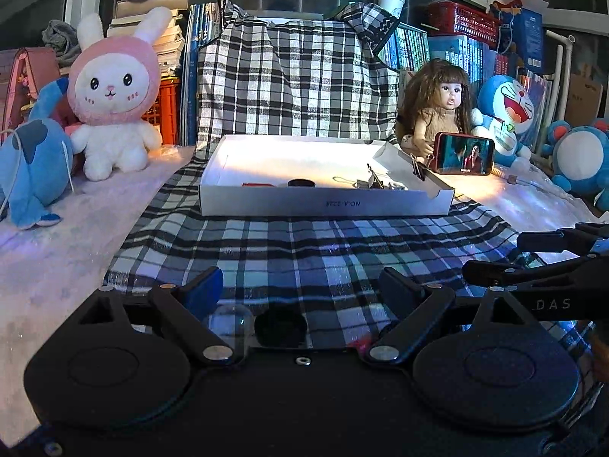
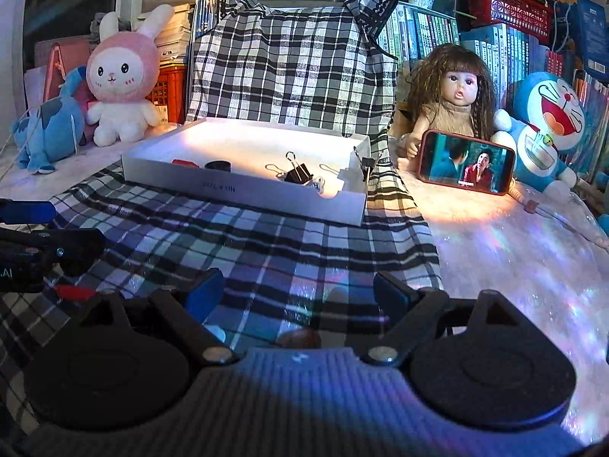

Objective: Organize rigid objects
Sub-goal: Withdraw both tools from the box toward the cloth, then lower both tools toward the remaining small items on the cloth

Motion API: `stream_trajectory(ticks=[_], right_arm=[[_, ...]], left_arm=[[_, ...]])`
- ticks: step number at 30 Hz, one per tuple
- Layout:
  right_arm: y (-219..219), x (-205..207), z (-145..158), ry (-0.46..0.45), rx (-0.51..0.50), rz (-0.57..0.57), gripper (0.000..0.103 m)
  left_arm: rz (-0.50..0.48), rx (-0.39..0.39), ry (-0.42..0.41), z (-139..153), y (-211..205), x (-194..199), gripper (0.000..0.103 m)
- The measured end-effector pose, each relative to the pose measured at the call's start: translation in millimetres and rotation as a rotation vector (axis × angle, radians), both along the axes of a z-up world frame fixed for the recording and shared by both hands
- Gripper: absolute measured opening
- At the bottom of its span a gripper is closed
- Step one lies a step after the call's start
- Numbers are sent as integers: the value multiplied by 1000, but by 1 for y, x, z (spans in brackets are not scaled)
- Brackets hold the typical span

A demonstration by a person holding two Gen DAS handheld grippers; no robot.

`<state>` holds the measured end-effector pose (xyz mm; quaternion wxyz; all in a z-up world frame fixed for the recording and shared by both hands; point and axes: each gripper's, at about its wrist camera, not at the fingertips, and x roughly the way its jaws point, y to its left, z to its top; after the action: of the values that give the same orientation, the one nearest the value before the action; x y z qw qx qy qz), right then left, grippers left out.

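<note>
- The left gripper [image 1: 300, 285] is hovering low over the plaid cloth [image 1: 304, 243], and its jaws are standing wide open with nothing in them.
- The right gripper [image 2: 297, 285] is doing the same, jaws wide open and empty.
- The white box [image 1: 323, 200] is lying straight ahead of the left jaws, with its long side running across them.
- From the right jaws, the box is sitting ahead and a bit to the left.
- Inside the box, a red piece [image 2: 185, 162], a black cap [image 2: 217, 165] and a black clip [image 2: 298, 172] are already resting.
- Right under the left jaws, a clear dome [image 1: 228, 321] and a dark round thing [image 1: 280, 325] are lying on the cloth, still outside the box.
- Close under the right jaws, a brown round thing [image 2: 298, 339] is peeking out; I cannot tell what it is.
- Each hand probably has its own piece close below, so neither needs to cross over.
- The next move likely means dipping down first, then carrying forward to the box.
</note>
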<state>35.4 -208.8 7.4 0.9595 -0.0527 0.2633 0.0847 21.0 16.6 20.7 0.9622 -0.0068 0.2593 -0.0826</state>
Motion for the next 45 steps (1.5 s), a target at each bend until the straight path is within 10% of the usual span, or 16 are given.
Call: stream_trajectory(ticks=[23,45], right_arm=[[-8,-20,-12,9,-17,-34,92],[-12,-40,-12,-9,-6,-28,91]], left_arm=[[17,6,14,-15,8,-33,87],[44,-11,70,-21,6,-44,46]])
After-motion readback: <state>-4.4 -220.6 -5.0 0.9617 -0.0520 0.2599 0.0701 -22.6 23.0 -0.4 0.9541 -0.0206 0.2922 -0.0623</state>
